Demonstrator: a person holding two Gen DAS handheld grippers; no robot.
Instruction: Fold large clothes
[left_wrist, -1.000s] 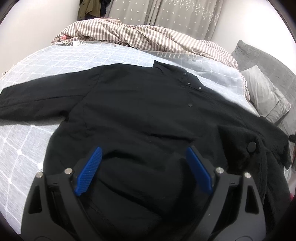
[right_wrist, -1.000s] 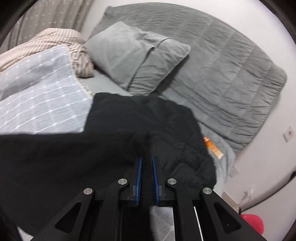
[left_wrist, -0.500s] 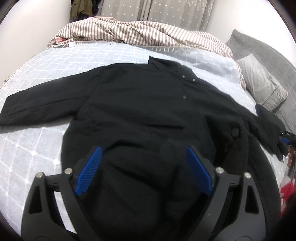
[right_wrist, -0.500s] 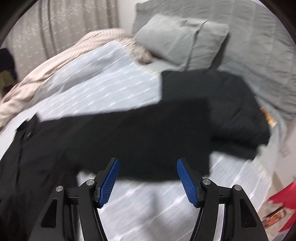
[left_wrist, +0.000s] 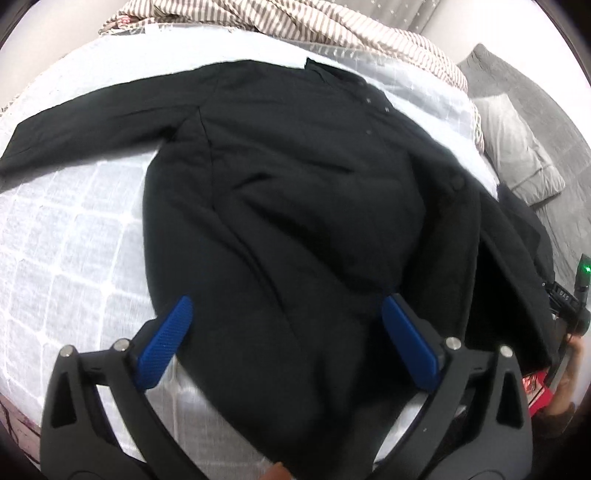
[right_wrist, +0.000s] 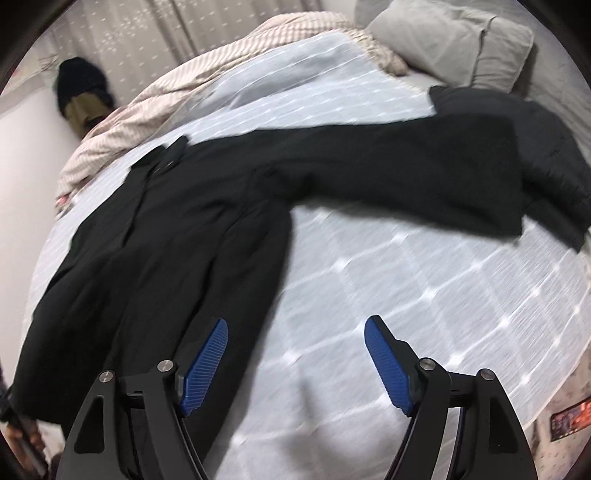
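Spread flat across the checked bedspread (left_wrist: 62, 236) of a bed: a black coat (left_wrist: 295, 192), front up, collar toward the far edge by a bunched striped blanket (left_wrist: 295, 22). One sleeve stretched toward the left edge in the left wrist view; the other, in the right wrist view, laid out toward the head of the bed, its cuff end overlapping a second dark garment (right_wrist: 554, 155) near the grey pillow (right_wrist: 450, 40). Motion blur over much of the right wrist view; weave and snaps of the coat hard to make out. Hem of the coat cut off behind the left gripper (left_wrist: 288, 343), poised above the lower body of the coat near the bed's near edge. Jaws there opening, wide apart, dark cloth showing between them but gripped by neither pad. Right gripper (right_wrist: 295, 365) over bare bedspread just beside the coat's side seam, jaws opening, nothing between them. Open bedspread to the right of the coat's body below the sleeve. Dark clothing (right_wrist: 81, 96) hanging against the far wall, unclear in detail.
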